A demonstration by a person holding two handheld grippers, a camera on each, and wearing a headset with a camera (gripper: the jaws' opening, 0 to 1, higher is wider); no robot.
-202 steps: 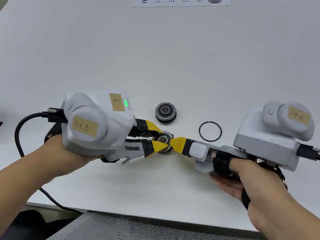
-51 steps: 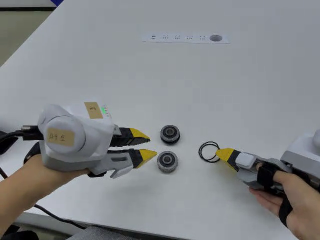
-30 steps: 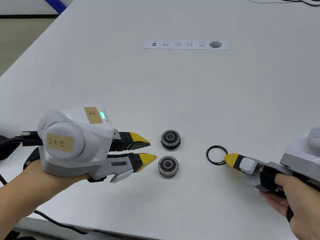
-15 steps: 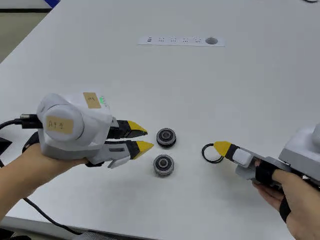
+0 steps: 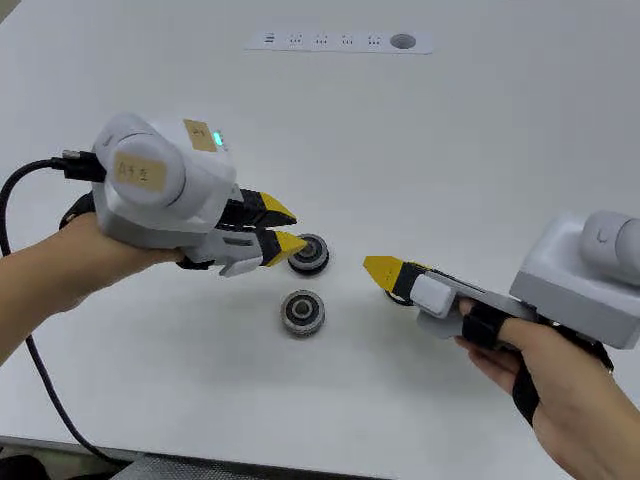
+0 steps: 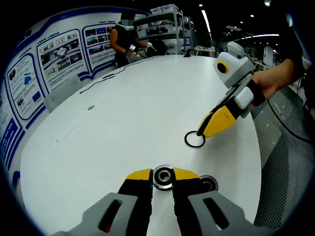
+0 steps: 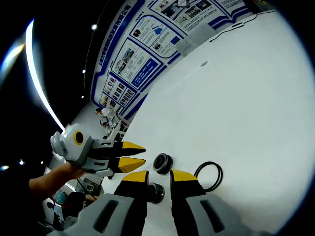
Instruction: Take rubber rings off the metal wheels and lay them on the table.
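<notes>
Ring (image 6: pixel 185 140) largely hidden behind right gripper (image 5: pixel 384 271) in head view; jaws of it and left gripper (image 5: pixel 287 228) apart.

Power strip (image 5: pixel 340 41) lies flat on table (image 5: pixel 480 140), far side. Left gripper view: blue-white posters (image 6: pixel 59 49) on wall, person (image 6: pixel 123 37) standing past table end, shelves (image 6: pixel 165 22) behind, ceiling lights (image 6: pixel 204 19), black cable (image 6: pixel 108 78) on tabletop.
</notes>
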